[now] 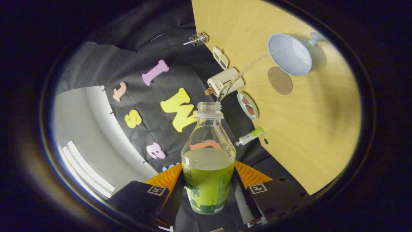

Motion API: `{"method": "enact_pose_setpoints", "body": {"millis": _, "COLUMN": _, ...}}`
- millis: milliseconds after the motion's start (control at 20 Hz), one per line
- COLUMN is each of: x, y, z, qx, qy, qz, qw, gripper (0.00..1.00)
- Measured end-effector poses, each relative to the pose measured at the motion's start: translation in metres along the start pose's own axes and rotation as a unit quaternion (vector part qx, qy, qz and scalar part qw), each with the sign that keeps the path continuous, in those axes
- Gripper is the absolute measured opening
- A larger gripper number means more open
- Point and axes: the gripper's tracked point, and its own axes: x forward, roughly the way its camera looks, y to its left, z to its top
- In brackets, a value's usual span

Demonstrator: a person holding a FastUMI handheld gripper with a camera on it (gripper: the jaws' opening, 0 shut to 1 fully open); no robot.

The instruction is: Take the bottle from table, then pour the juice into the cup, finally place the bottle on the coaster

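My gripper [208, 190] is shut on a clear plastic bottle [208, 161] with a green label, one finger pressing on each side of its body. The bottle has no cap and is tipped over sideways toward the table. A thin clear stream of juice [248, 69] runs from its mouth into the pale blue cup [289, 54], which stands on the wooden table [309, 129] beyond the fingers. The round brown coaster [280, 80] lies flat on the table right beside the cup, on the side nearer to me. Liquid still fills about the lower half of the bottle.
Along the table's back edge lie a cream cylinder-shaped container [225, 82], a small dish [248, 105] with brown pieces, a little green-capped bottle [250, 136], a small packet [220, 58] and a wire basket [199, 39]. Black cloth hangs behind them.
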Motion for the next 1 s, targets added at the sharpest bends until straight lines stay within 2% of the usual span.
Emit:
{"method": "enact_pose_setpoints", "body": {"millis": 500, "x": -0.004, "y": 0.02, "z": 0.008, "qx": 0.06, "qy": -0.007, "qz": 0.025, "qw": 0.998, "gripper": 0.78}}
{"method": "enact_pose_setpoints", "body": {"millis": 1000, "x": -0.01, "y": 0.03, "z": 0.017, "qx": 0.099, "qy": 0.003, "qz": 0.019, "qw": 0.995, "gripper": 0.78}}
